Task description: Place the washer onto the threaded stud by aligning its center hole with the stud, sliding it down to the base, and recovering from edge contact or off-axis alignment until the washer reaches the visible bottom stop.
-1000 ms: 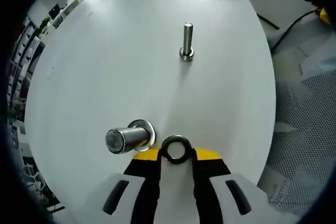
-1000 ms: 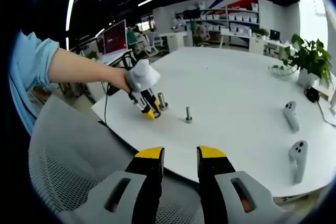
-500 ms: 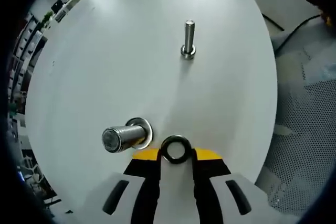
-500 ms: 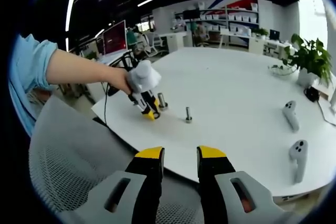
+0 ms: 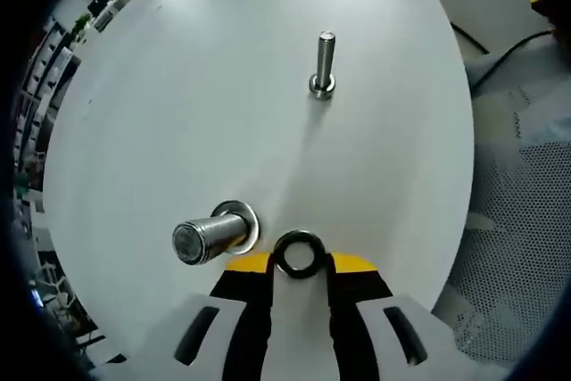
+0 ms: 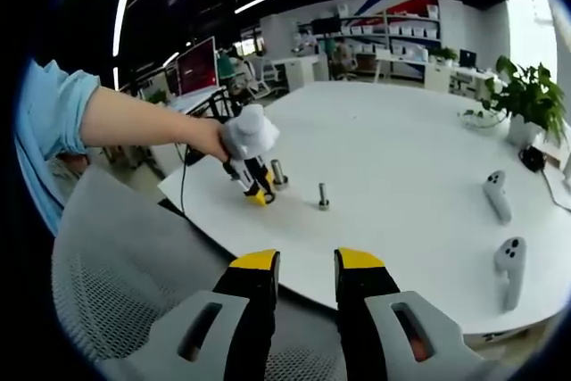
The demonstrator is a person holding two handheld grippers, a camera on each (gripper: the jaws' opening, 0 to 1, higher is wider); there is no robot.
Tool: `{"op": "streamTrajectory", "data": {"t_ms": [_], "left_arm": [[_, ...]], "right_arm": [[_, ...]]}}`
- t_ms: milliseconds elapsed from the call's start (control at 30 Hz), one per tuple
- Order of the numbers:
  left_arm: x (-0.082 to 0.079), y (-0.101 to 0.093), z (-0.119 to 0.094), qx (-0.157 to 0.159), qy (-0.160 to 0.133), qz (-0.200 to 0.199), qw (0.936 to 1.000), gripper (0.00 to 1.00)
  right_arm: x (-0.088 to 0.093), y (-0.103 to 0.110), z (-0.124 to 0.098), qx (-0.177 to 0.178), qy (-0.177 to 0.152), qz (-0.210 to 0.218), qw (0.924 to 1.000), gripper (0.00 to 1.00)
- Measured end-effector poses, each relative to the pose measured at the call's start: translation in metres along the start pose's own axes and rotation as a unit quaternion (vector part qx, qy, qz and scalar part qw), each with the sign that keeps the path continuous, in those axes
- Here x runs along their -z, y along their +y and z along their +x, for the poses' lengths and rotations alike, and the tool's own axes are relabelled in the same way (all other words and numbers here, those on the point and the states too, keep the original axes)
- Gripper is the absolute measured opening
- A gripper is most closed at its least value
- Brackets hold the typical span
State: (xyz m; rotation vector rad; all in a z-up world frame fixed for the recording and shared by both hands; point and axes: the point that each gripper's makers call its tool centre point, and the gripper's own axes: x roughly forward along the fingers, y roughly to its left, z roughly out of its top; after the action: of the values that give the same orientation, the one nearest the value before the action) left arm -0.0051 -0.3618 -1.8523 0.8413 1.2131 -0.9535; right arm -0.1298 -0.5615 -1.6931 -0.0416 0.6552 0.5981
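Note:
A dark metal washer (image 5: 300, 254) is pinched edge-on between the yellow-tipped jaws of my left gripper (image 5: 300, 260), just above the white table (image 5: 178, 113). Close to its left stands a thick threaded stud (image 5: 207, 236) with a ring-shaped base (image 5: 243, 219); the washer is beside the stud, not over it. A thinner bolt (image 5: 324, 62) stands upright farther off. In the right gripper view, a person's hand holds the left gripper (image 6: 260, 192) beside the thick stud (image 6: 277, 173), with the thin bolt (image 6: 323, 195) to its right. My right gripper (image 6: 306, 276) hangs open off the table's near edge with nothing between its fingers.
Two white hand controllers (image 6: 495, 195) (image 6: 510, 262) lie on the table's right side, near a potted plant (image 6: 526, 95). A grey mesh chair (image 6: 125, 292) sits below the table edge on the left. Desks, shelves and screens fill the room behind.
Both views have shifted slightly with the hands. The washer stays in the left jaws beside the thick stud, and the right gripper has not changed.

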Motion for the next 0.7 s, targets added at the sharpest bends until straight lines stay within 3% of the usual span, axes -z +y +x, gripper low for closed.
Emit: {"op": "streamTrajectory", "data": {"t_ms": [333,700], "left_arm": [[0.0002,0.0003,-0.0002,-0.001,-0.002,-0.009,1.0,0.2],[0.0001,0.0022,-0.0011,0.001,-0.041,-0.021,0.9989,0.19]], "right_arm": [[0.0001,-0.001,0.0002,0.003,0.002,-0.002,1.0,0.27],[-0.0013,-0.0017,0.0,0.005,-0.003,0.001,1.0,0.27]]}}
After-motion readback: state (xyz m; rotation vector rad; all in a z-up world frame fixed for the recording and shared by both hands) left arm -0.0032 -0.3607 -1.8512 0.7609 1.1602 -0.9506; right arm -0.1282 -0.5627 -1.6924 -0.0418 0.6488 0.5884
